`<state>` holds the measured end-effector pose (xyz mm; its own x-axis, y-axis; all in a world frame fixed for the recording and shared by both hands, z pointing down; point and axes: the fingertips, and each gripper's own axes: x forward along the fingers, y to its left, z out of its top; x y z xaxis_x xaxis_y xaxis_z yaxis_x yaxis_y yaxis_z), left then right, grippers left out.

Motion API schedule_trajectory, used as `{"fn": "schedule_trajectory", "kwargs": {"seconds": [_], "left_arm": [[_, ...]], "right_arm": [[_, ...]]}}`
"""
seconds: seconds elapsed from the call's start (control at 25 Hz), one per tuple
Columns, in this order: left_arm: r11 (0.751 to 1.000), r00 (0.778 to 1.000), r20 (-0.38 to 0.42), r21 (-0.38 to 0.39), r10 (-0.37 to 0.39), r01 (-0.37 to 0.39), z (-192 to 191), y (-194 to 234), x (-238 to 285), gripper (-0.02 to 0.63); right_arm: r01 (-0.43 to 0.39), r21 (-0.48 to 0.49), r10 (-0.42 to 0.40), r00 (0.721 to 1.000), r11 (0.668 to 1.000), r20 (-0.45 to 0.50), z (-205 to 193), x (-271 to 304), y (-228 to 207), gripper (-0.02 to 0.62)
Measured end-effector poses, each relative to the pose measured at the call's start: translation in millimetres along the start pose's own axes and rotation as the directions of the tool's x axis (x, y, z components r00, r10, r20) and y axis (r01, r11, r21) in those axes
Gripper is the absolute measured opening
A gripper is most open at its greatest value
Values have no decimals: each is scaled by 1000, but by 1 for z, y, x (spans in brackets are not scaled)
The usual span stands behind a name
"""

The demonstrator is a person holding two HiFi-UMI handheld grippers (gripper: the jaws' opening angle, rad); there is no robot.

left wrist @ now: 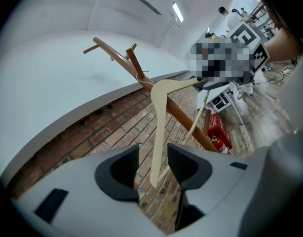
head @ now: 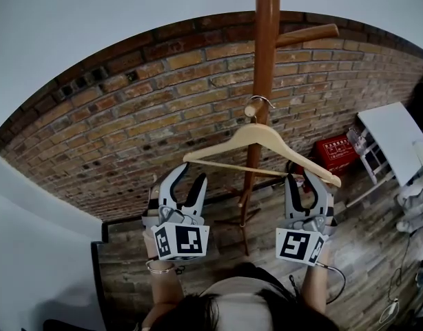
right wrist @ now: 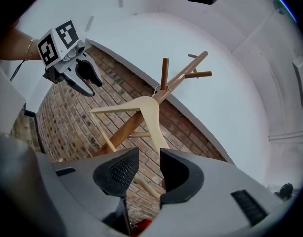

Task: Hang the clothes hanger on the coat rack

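A pale wooden clothes hanger [head: 256, 135] hangs by its metal hook on a low peg [head: 255, 107] of the brown wooden coat rack [head: 265, 47]. My left gripper [head: 191, 172] is open around the hanger's left end. In the left gripper view the arm [left wrist: 159, 127] stands between the pads [left wrist: 127, 172] with a gap on each side. My right gripper [head: 304, 178] is at the hanger's right end. In the right gripper view the arm [right wrist: 149, 113] runs down against one pad [right wrist: 166, 167], and the lower bar crosses by the other. The end itself is hidden behind the jaw.
A brick wall [head: 129, 129] stands close behind the rack, whose feet [head: 242, 219] rest on a wooden floor. A red extinguisher box [head: 333, 154] and a white table [head: 397, 140] are to the right. Upper pegs [head: 308, 34] stick out above the hanger.
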<state>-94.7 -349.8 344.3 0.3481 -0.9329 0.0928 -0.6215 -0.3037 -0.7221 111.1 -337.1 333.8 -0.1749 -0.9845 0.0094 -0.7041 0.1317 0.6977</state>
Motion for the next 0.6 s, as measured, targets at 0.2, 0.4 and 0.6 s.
{"fn": "schedule_trajectory", "kwargs": {"seconds": [0.2, 0.4, 0.6], "left_arm": [[1000, 1000, 13, 12, -4, 4, -7, -3, -9, 175], [998, 999, 47, -67, -11, 14, 5, -6, -22, 173], [991, 996, 82, -123, -35, 45, 10, -20, -38, 122]], "right_arm": [[-4, 17, 4, 1000, 1000, -6, 2, -7, 6, 133], [-18, 56, 19, 1000, 998, -9, 3, -18, 8, 132], [-32, 106, 35, 999, 994, -21, 1, -35, 13, 131]]}}
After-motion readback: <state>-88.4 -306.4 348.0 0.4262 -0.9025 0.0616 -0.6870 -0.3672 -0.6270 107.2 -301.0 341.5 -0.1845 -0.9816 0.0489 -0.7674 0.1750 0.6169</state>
